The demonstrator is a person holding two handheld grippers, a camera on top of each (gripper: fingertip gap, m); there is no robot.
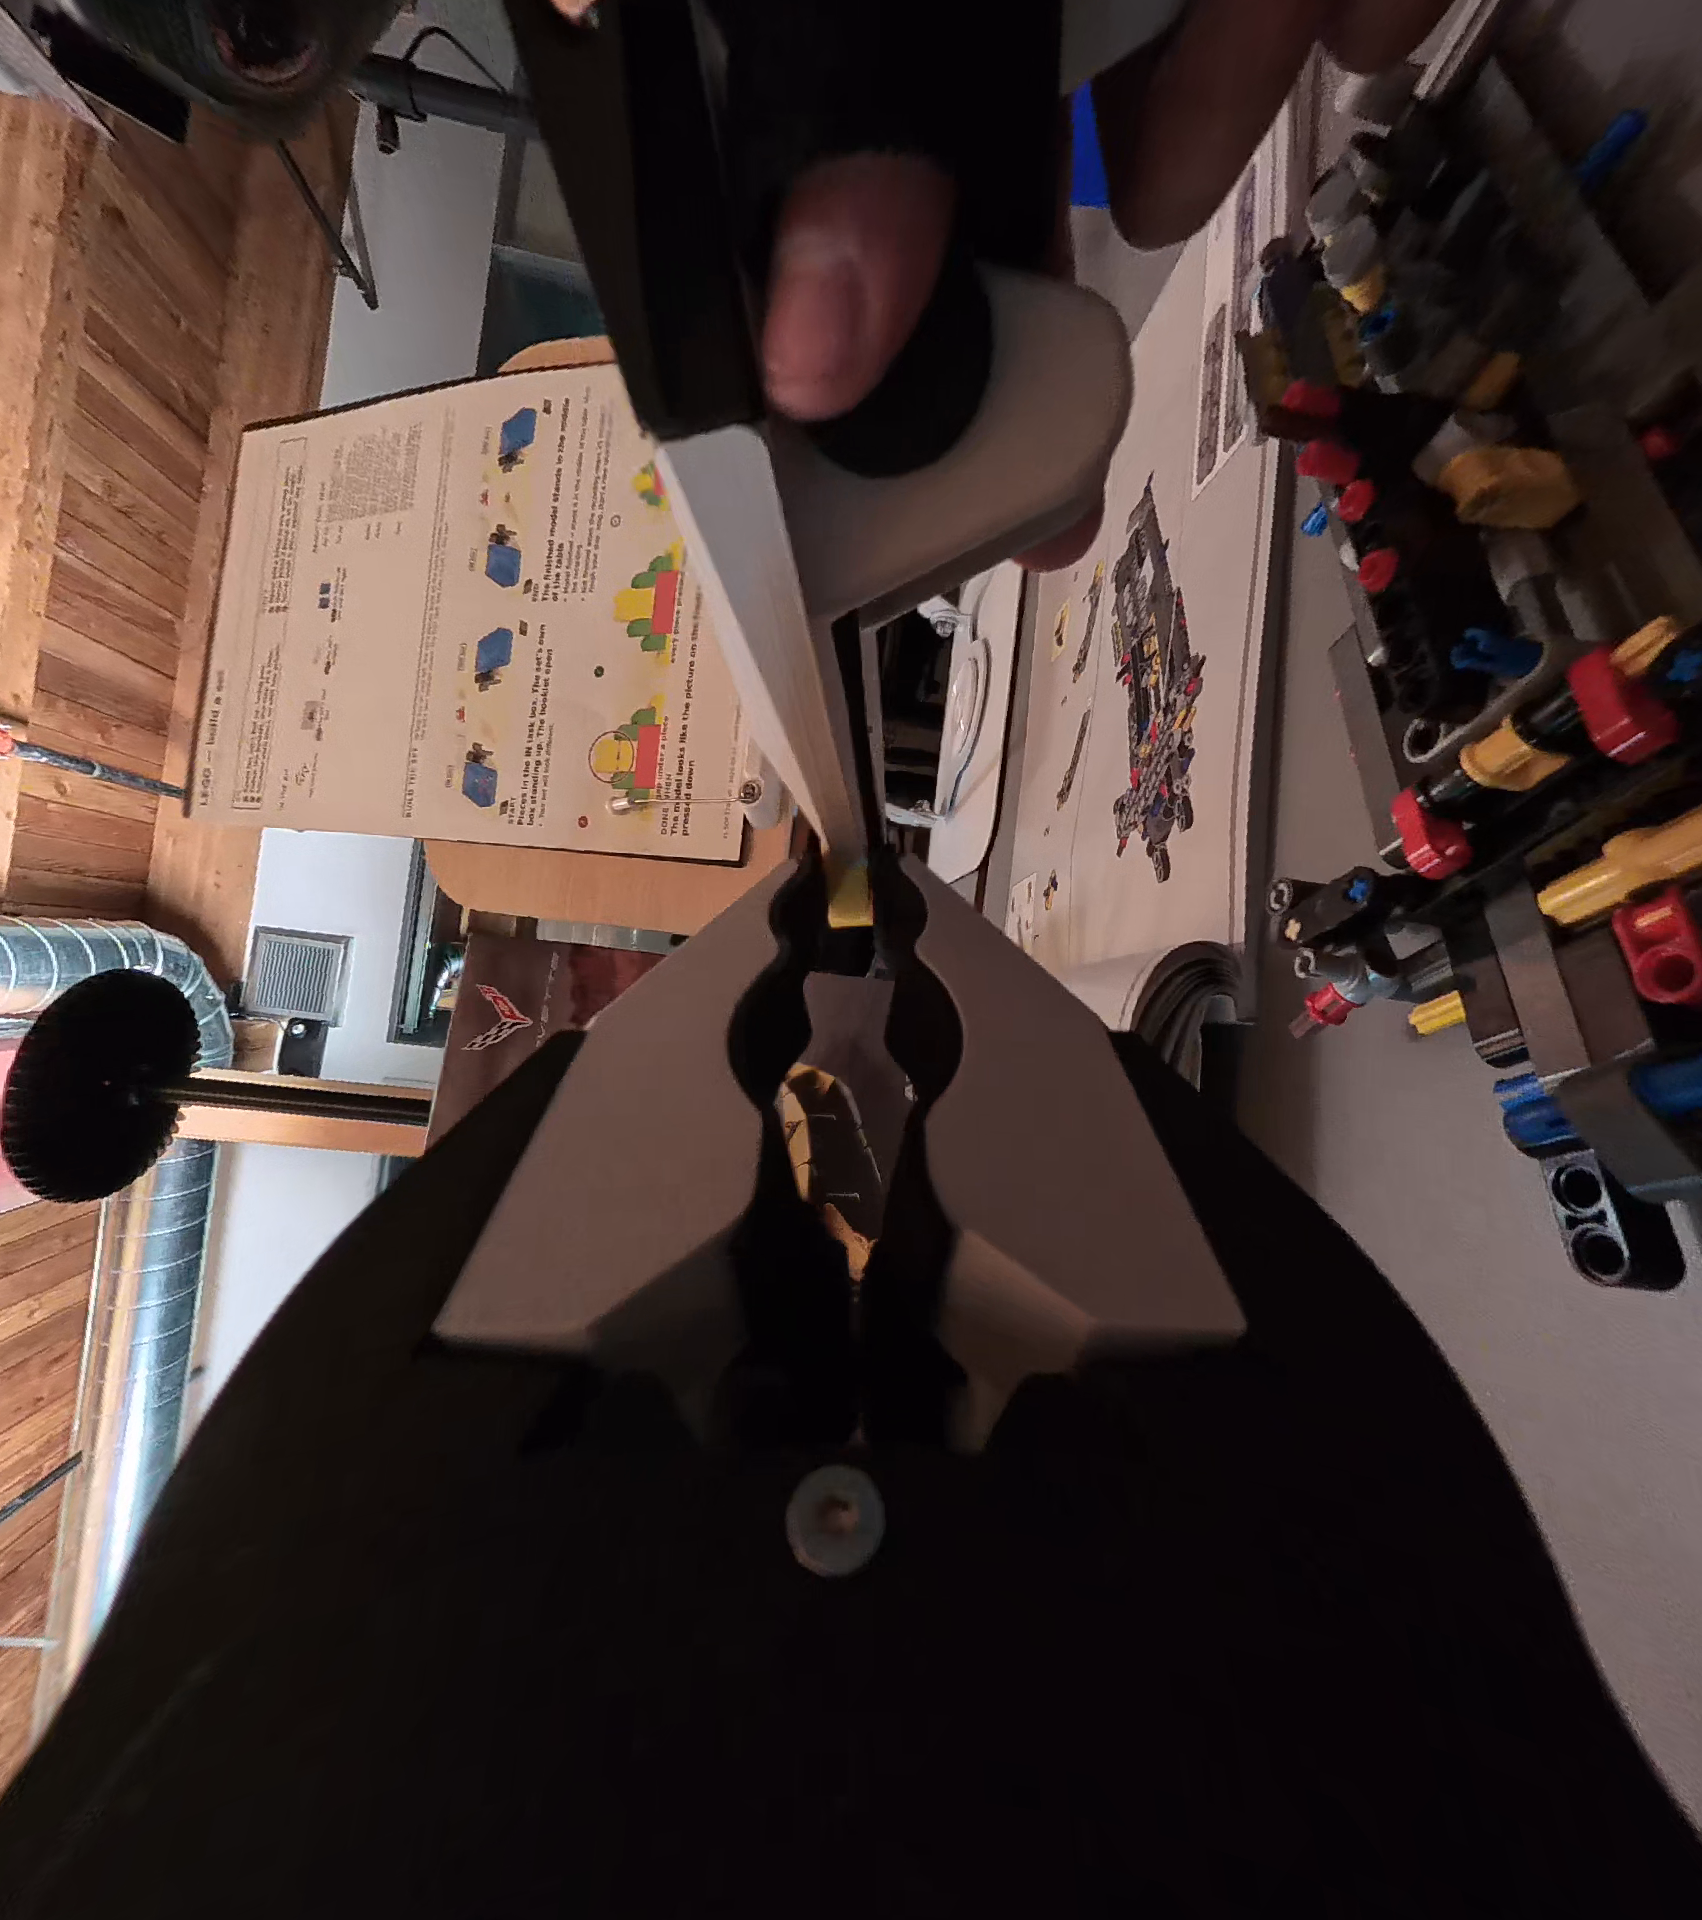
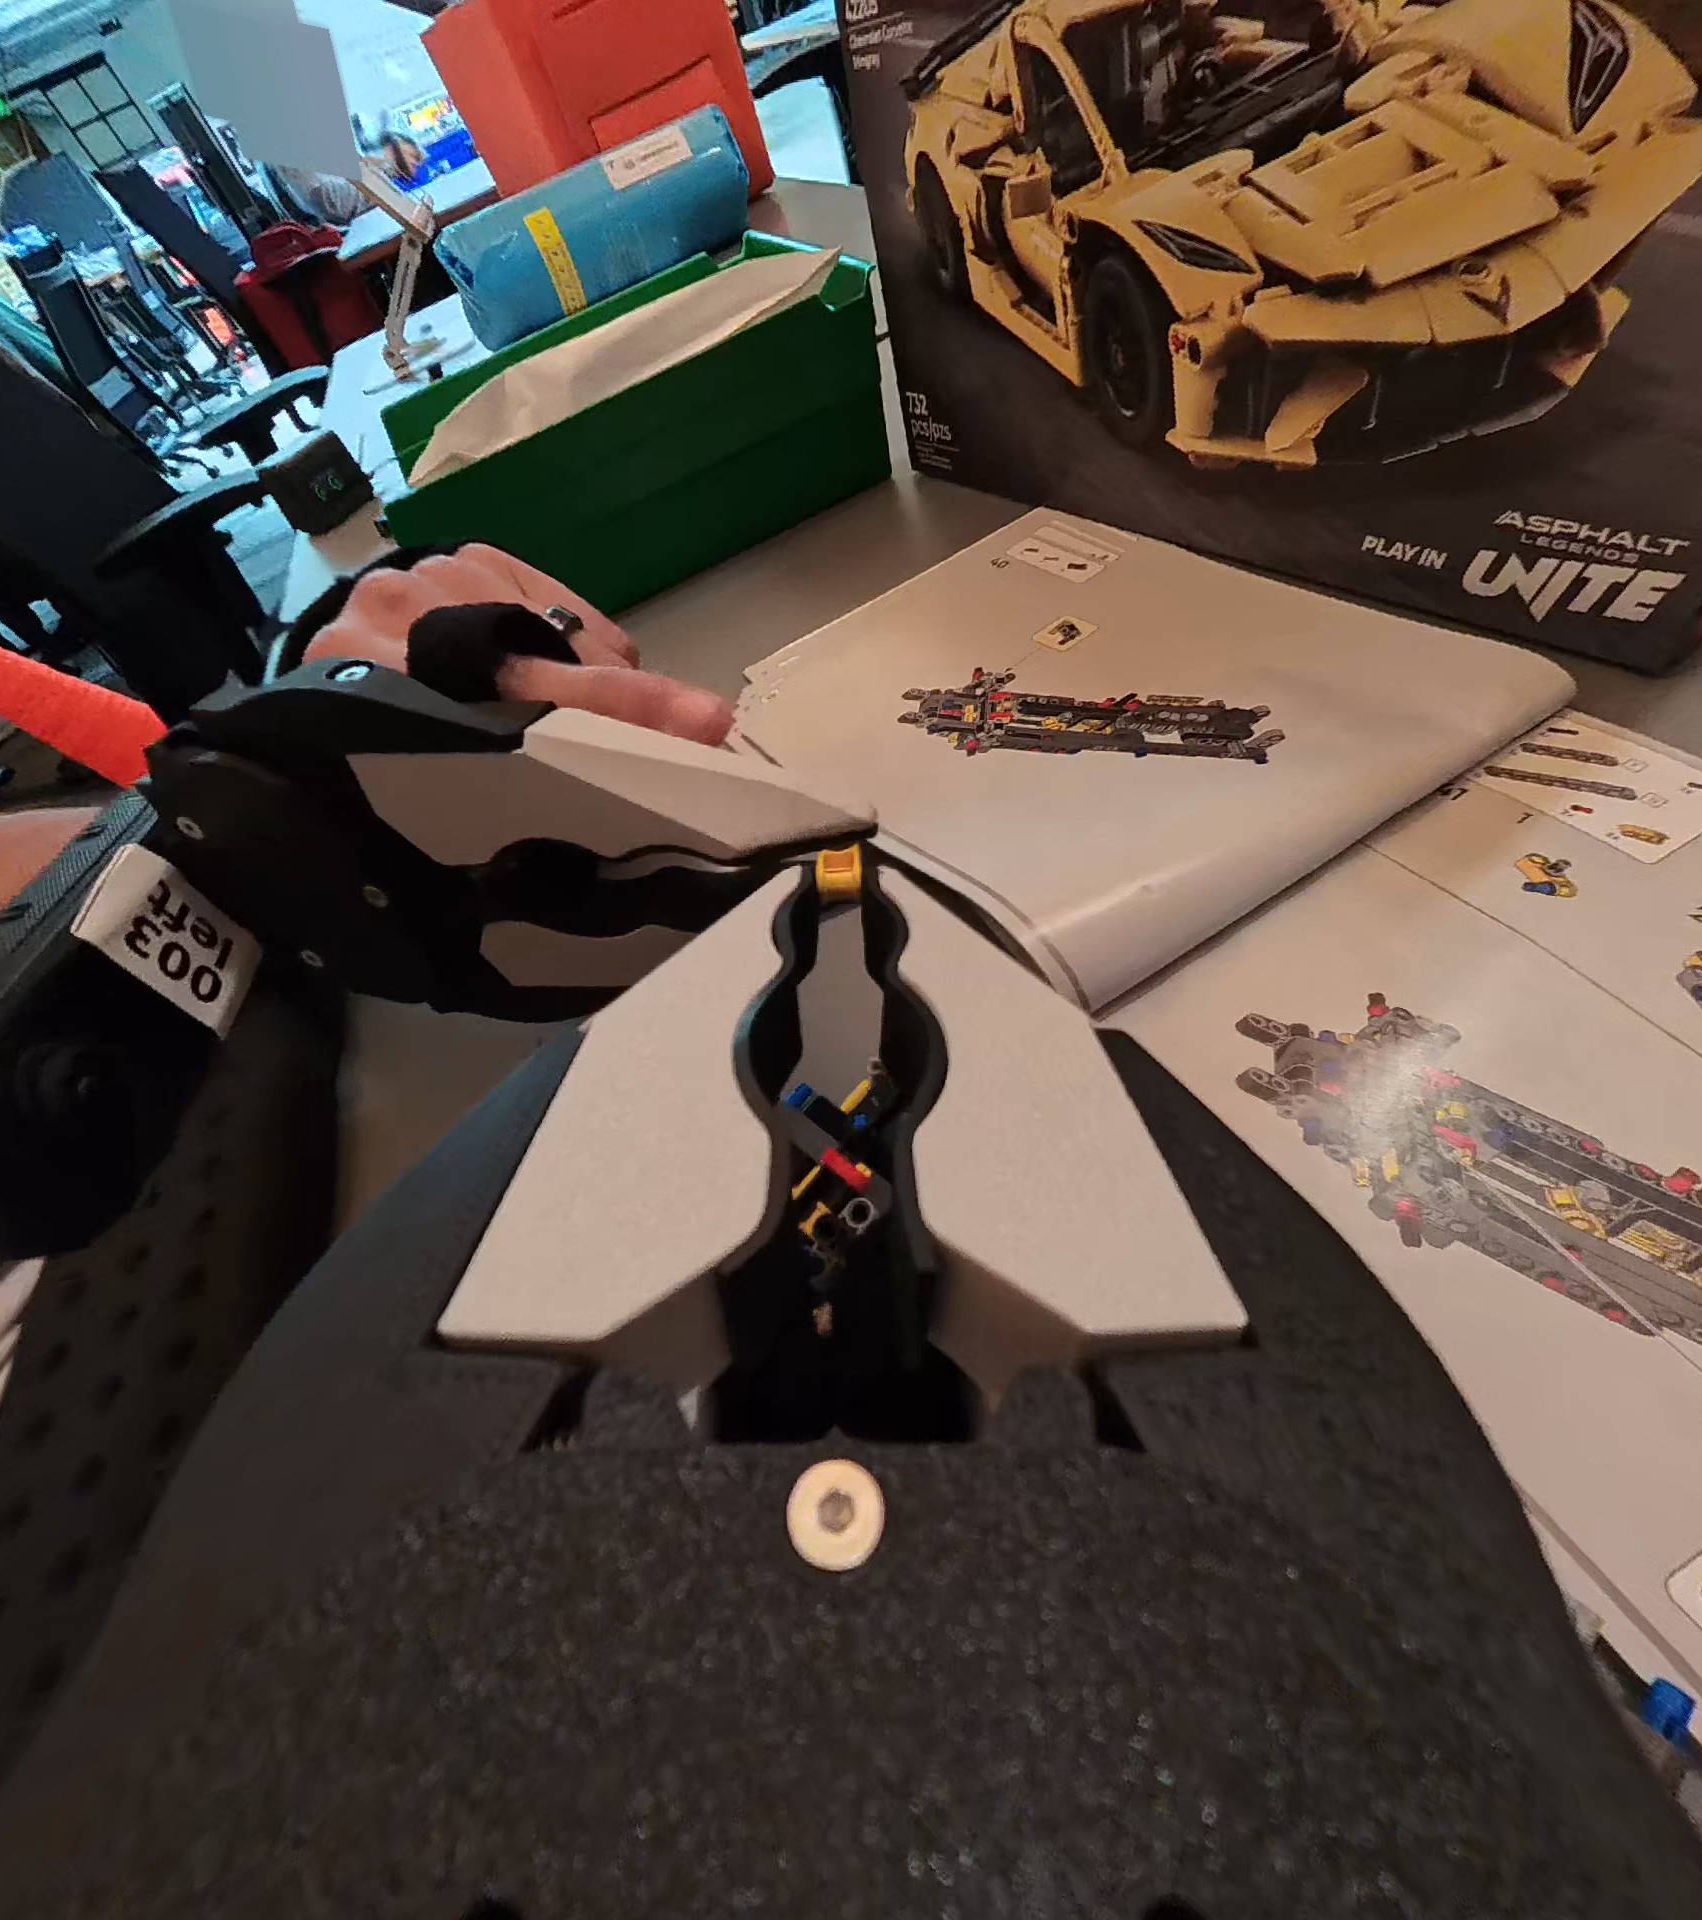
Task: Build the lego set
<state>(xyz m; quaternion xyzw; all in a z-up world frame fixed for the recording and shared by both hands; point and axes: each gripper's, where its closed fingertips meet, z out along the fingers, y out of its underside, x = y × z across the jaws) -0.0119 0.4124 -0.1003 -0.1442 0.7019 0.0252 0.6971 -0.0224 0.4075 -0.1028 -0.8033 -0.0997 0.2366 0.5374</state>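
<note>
A small yellow Lego piece (image 1: 849, 898) (image 2: 838, 873) is held in the air where the two grippers meet. My left gripper (image 1: 849, 878) is shut on it; in the right wrist view it comes in from the left (image 2: 852, 831), held by a hand. My right gripper (image 2: 839, 871) is also shut on the piece; in the left wrist view it reaches down from the top (image 1: 852, 836). The half-built Technic chassis (image 1: 1553, 727), grey and black with red, blue and yellow pins, lies on the table. In the right wrist view it shows only through the gap between my fingers (image 2: 836, 1153).
The open instruction booklet (image 2: 1138, 779) (image 1: 1169, 675) lies flat on the grey table. The set's box (image 2: 1346, 312) stands behind it, and a green bin (image 2: 639, 457) stands to its left. A printed sheet on a board (image 1: 473, 623) stands at the back.
</note>
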